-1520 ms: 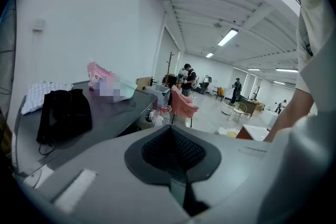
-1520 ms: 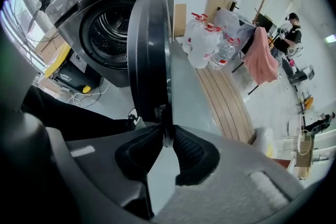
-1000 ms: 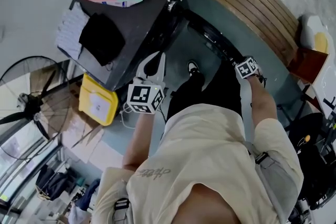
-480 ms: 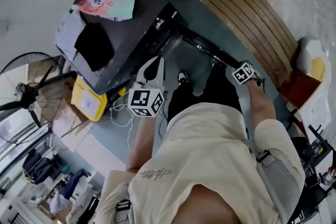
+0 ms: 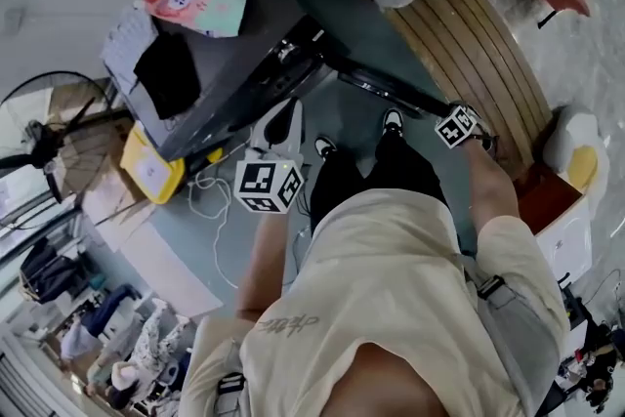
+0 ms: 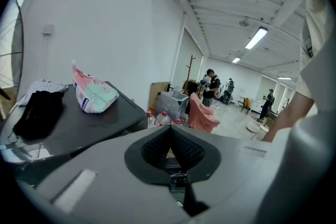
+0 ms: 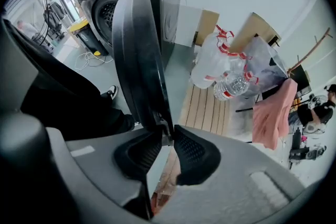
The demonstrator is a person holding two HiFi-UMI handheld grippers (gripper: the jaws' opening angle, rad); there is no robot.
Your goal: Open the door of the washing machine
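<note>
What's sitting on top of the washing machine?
A pink and green packet, a black cloth, and a pale sheet partly hidden under that cloth. What else the cloth covers cannot be seen.

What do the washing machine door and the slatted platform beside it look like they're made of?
The door seems glossy dark plastic: smooth, with soft highlights along its rim. The slatted platform looks like matte wood: parallel brown boards with gaps between.

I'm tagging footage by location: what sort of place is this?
Probably an open workshop hall, not a home: a dark front-loading washing machine with its round door open, long ceiling strip lights, people standing far behind.
</note>
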